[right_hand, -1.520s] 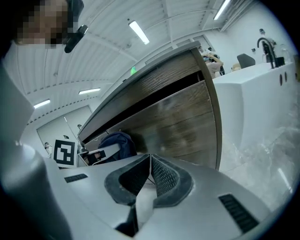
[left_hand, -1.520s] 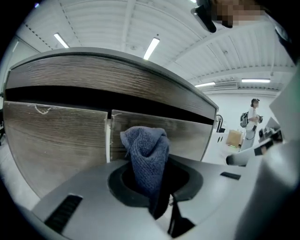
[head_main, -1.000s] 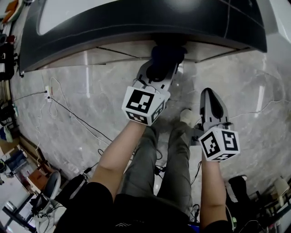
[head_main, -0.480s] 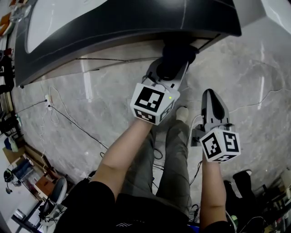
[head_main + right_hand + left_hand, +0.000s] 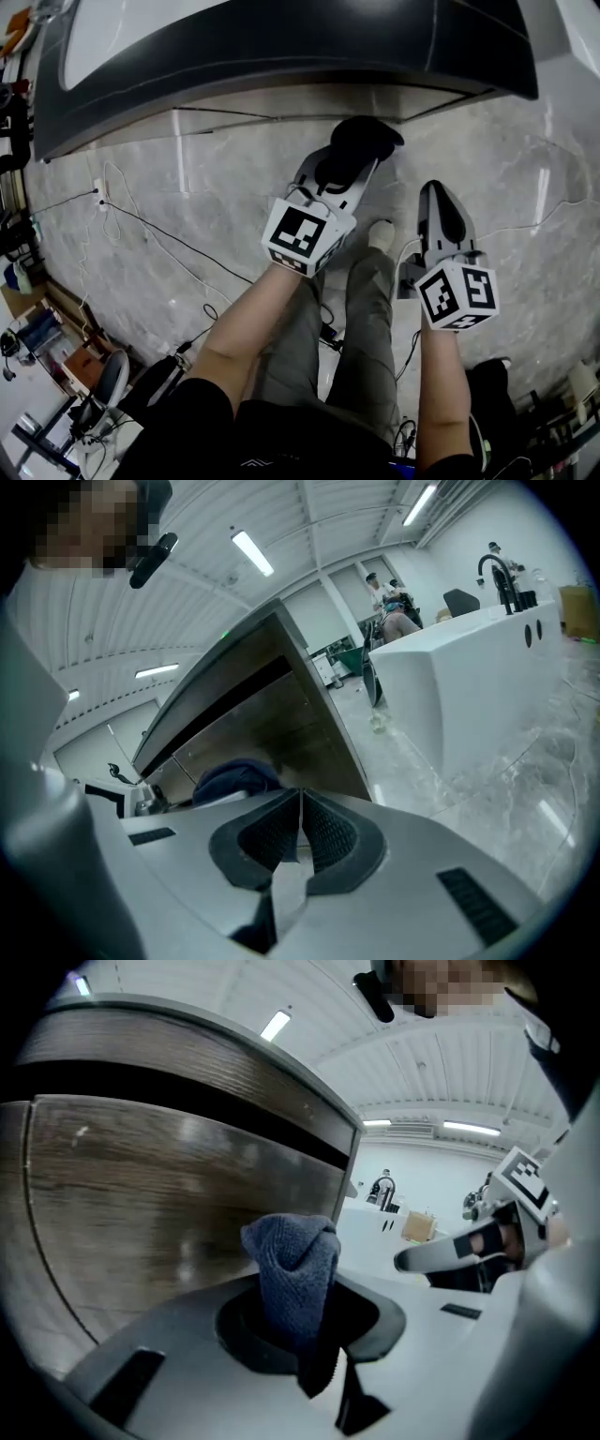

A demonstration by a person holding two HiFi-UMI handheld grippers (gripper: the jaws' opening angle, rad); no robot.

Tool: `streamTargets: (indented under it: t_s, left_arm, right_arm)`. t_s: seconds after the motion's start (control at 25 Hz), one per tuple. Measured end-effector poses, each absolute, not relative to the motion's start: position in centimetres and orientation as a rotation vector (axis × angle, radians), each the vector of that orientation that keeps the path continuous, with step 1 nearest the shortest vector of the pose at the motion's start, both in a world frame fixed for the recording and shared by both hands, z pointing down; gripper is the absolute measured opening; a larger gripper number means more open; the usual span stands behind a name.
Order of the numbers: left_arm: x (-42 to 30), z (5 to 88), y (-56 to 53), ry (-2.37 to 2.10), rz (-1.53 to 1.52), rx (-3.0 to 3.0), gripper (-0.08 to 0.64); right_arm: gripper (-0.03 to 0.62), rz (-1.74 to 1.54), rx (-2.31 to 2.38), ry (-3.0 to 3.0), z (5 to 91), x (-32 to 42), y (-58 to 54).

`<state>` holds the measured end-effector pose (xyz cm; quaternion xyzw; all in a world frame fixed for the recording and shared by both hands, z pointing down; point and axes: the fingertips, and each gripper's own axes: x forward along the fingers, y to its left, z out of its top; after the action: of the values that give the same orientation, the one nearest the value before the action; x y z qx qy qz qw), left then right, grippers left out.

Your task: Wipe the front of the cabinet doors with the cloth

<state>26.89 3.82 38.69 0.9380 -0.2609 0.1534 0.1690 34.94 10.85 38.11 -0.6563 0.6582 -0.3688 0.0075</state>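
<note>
My left gripper [image 5: 349,157] is shut on a dark blue cloth [image 5: 361,141], which bulges out past its tips. In the left gripper view the cloth [image 5: 295,1274] stands bunched between the jaws, just in front of the wood-grain cabinet door [image 5: 178,1213]. From the head view the cabinet doors [image 5: 281,101] show as a narrow pale strip under the dark countertop [image 5: 281,42], and the cloth hangs a little below that strip. My right gripper [image 5: 441,214] is held lower and to the right, over the floor, shut and empty; its ribbed pads [image 5: 323,834] meet.
Cables [image 5: 159,239] trail over the grey marble floor [image 5: 187,206] at the left. The person's legs and a shoe [image 5: 380,234] are below the grippers. A white island with a tap [image 5: 487,658] stands to the right of the cabinet. Clutter lines the left edge.
The left gripper with the cloth has come down and back from under the countertop edge, away from the door. The right gripper has barely moved.
</note>
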Motion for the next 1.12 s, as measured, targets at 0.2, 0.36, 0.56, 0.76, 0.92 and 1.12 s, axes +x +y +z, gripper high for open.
streamTargets:
  t_s: [0.2,0.36,0.56,0.76,0.92,1.12]
  left_arm:
    - [19.3,40.6,1.8,-0.923,0.487,2.577,0.069]
    - [14.2,41.3,-0.3,-1.042,0.478,2.517,0.069]
    - [10.5,41.6,-2.1,-1.116,0.463,2.485,0.069]
    - [8.2,42.5,-4.1,-1.158,0.465,2.447,0.069]
    - [8.9,42.9,-5.4,-1.155,0.45,2.45,0.069]
    - [11.0,42.9,-5.3,-1.127,0.45,2.464,0.069]
  right_arm:
    - [0.037,-1.177,-2.014,2.123,38.7,31.7,9.1]
    - [0.037,-1.187,-1.991,2.167,39.3,28.2,8.0]
    - [0.037,-1.2,-1.974,2.189,39.7,25.0,6.7]
    - [0.037,-1.177,-1.967,2.201,39.4,22.1,5.3]
    - [0.037,-1.16,-1.957,2.207,39.3,21.3,4.6]
    - [0.037,-1.146,-1.981,2.181,39.1,22.8,5.0]
